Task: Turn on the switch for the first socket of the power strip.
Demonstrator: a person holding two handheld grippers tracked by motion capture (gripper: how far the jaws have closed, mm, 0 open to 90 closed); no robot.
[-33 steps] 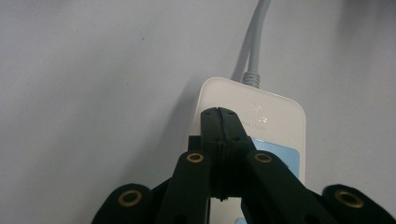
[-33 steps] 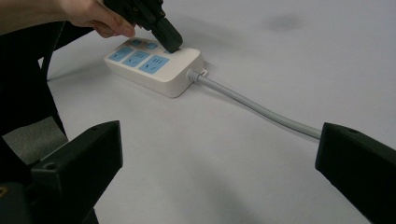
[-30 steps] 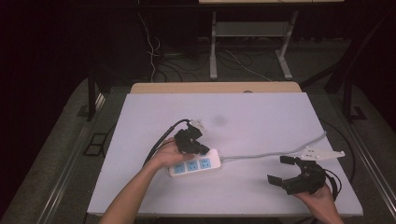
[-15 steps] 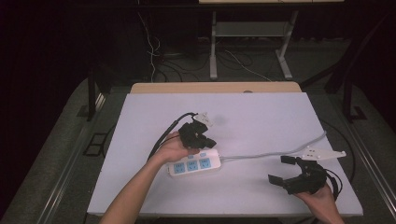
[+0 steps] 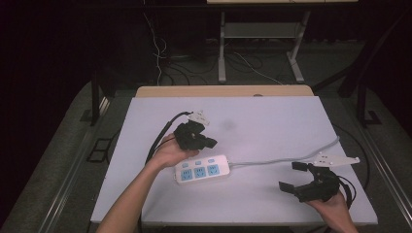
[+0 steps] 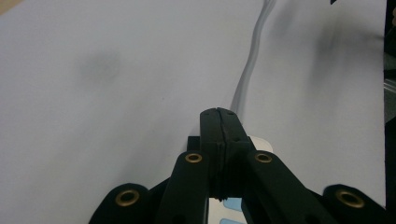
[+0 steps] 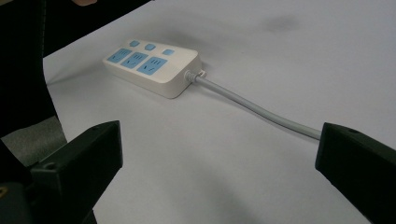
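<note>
1. The left gripper [image 5: 206, 141] hangs above the table with its jaws pressed together on nothing.
2. The power strip [image 5: 202, 169] lies flat just at its 6 o'clock, 3 blue sockets up.
3. Its grey cord [image 5: 286, 159] runs toward 3 o'clock.
4. The right gripper [image 5: 294, 176], jaws wide and empty, sits at the strip's 4 o'clock.

White-topped table [image 5: 272, 121] with a pale wooden strip [image 5: 223, 91] along its far edge, dark grey floor [image 5: 58, 160] around it, light metal frame legs [image 5: 222, 53] behind, loose cables [image 5: 248, 63] on the floor, far background very dark, possibly an unlit wall
</note>
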